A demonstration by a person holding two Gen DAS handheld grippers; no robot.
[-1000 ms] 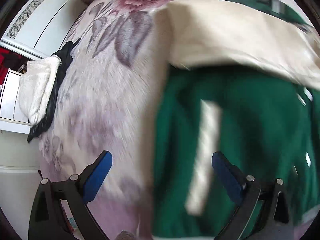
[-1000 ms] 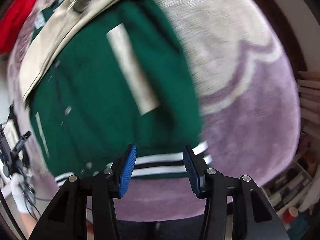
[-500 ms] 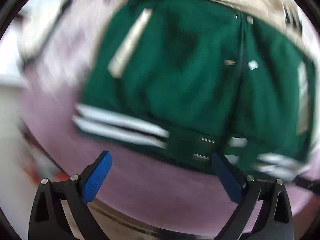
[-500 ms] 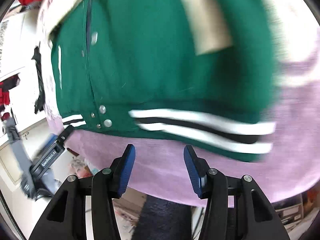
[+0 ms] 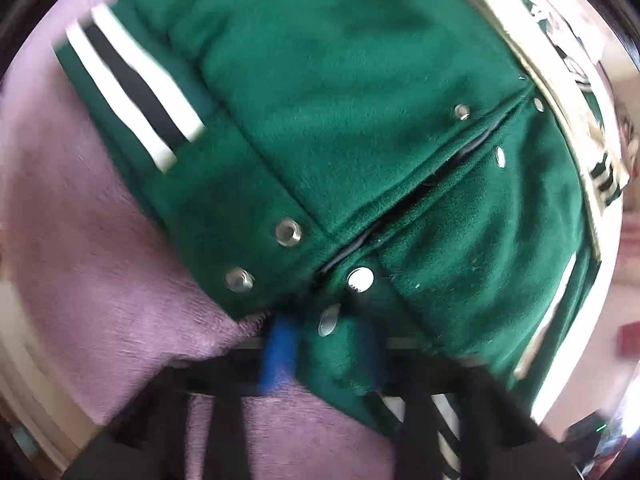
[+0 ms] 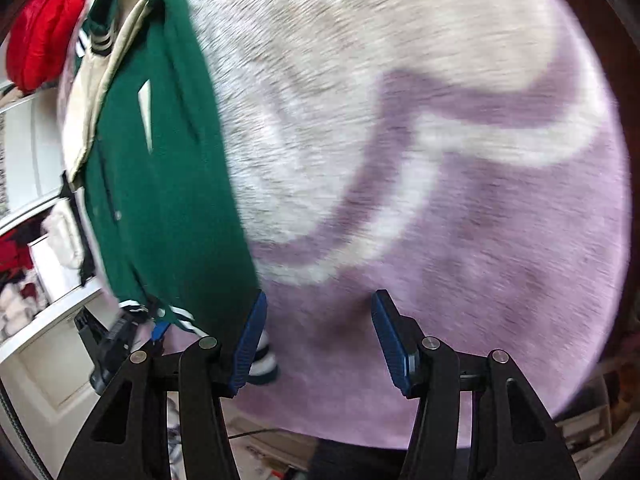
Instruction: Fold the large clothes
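My left gripper [image 5: 324, 344] jaws closing on the green jacket [image 5: 360, 120] hem at lower centre; my right gripper [image 6: 316, 336] jaws opening, empty, over the blanket [image 6: 460, 240]

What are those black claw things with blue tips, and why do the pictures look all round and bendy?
They are two grabbing tools, and a person holds one in each hand. Each tool has a small camera that looks out along its jaws, and its wide lens bends the picture round.

One picture is from the left tool, the other from the right. Both look down at a green jacket with white and black stripes and shiny snap buttons. It lies on a fuzzy purple blanket.

The left gripper is closing its jaws on the jacket's bottom hem, with green cloth bunched between the blue pads. It looks blurry.

The right gripper has its jaws opening. Only blanket shows between them; its left pad sits right by the jacket's corner. A red coat lies further off.
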